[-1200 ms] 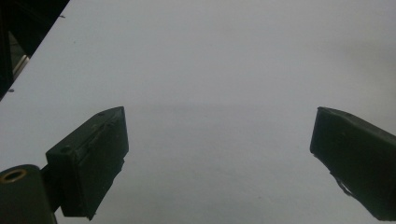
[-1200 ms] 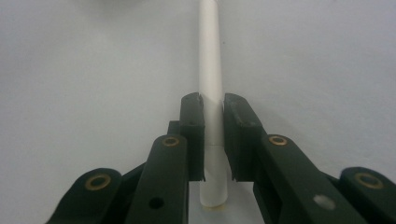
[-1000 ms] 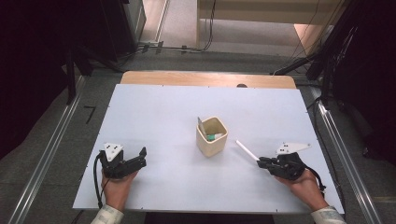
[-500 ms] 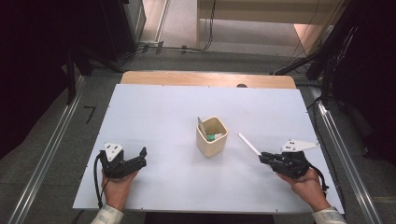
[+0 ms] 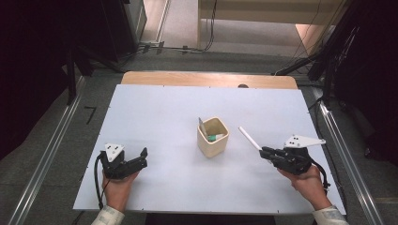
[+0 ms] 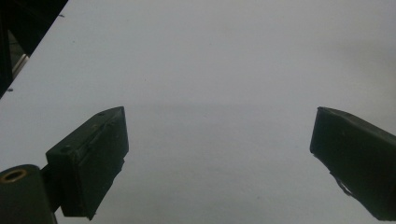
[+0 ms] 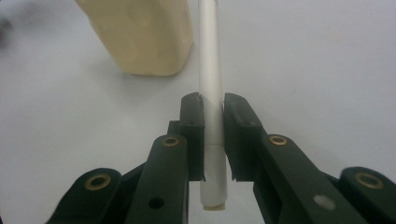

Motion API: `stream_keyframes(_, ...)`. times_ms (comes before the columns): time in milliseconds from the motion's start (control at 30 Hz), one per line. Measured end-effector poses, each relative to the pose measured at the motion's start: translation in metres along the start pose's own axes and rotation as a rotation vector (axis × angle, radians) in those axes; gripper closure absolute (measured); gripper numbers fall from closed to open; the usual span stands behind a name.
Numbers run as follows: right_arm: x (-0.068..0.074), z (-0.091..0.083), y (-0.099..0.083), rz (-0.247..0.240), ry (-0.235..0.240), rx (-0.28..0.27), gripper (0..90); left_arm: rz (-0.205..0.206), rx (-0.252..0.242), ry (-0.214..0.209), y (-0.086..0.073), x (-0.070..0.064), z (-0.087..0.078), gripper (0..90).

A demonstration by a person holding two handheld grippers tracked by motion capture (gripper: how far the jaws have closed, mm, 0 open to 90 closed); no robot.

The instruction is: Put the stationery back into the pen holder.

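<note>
Fingers of the left gripper [image 5: 142, 156] are spread wide and hold nothing; in the left gripper view only bare white surface lies between the two black jaws. This gripper rests on the table well to the left of the beige cup [image 5: 213, 137], with free room all around it. The cup stands near the middle of the white table [image 5: 155, 108] and has a few small things inside. To the right of the cup, the right gripper [image 5: 264, 151] pinches a white pen [image 5: 249, 138] firmly between its jaws, and the pen tip points toward the cup without touching it. Beyond the far edge of the table, behind the cup, there is grey floor with cables and dark equipment.
</note>
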State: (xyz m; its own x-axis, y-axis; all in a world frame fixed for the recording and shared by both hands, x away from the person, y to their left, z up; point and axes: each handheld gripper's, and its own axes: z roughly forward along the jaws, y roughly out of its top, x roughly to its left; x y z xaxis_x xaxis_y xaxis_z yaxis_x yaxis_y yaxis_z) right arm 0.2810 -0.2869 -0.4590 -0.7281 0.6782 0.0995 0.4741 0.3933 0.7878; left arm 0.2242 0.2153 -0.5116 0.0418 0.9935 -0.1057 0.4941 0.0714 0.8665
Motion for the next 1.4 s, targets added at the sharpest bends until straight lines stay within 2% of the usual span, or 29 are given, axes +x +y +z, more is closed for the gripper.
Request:
stream_keyframes(333,0.004,0.002,0.019,0.004,0.02,-0.049,76.8,-0.001,-0.015,0.001,0.001,0.0,-0.002,5.4)
stream_keyframes(567,0.009,0.01,0.032,-0.014,0.035,-0.054,76.8,0.01,-0.021,0.001,0.001,-0.001,-0.004,5.4)
stream_keyframes(1400,0.021,0.023,0.069,-0.037,0.057,-0.085,76.7,-0.001,-0.027,0.001,0.001,-0.001,-0.005,5.4)
